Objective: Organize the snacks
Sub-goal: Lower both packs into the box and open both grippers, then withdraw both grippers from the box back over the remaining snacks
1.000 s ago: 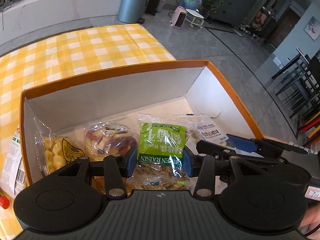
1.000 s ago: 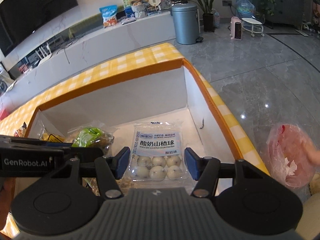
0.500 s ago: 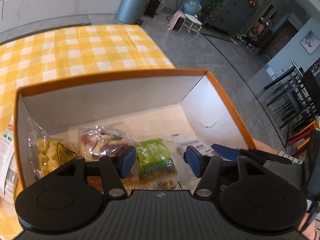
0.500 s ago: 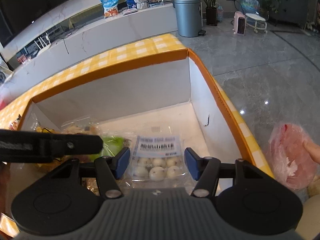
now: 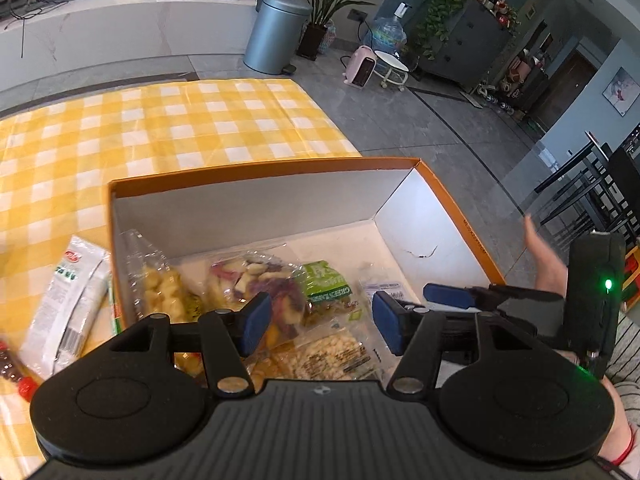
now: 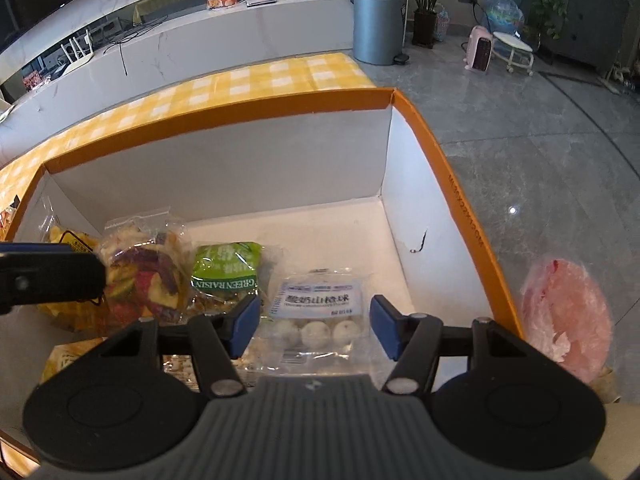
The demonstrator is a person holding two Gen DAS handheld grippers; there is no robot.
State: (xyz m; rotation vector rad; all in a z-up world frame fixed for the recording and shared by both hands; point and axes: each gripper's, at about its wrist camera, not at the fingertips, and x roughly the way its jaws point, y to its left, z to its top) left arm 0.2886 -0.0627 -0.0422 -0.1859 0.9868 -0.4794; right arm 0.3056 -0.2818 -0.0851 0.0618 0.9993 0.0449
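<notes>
An orange-rimmed white box [image 5: 264, 168] [image 6: 224, 108] sits on the yellow checked table. Inside lie a green raisin pack [image 5: 326, 286] [image 6: 226, 268], a bag of mixed dried fruit [image 5: 256, 276] [image 6: 140, 268], a yellow snack bag [image 5: 160, 292] [image 6: 66, 242] and a pack of white yogurt hawthorn balls [image 6: 320, 312]. My left gripper [image 5: 316, 324] is open and empty above the packs. My right gripper [image 6: 312, 326] is open and empty over the hawthorn pack; it also shows in the left wrist view [image 5: 448, 296].
A white and green snack packet [image 5: 68, 304] lies on the tablecloth [image 5: 160, 128] left of the box, with a red-capped item [image 5: 24, 386] near it. A pink plastic bag [image 6: 568, 316] hangs right of the box. The table's right edge drops to the grey floor.
The left gripper let go of the green raisin pack, which now lies in the box, and rose back. The right gripper also lifted a little above the hawthorn pack.
</notes>
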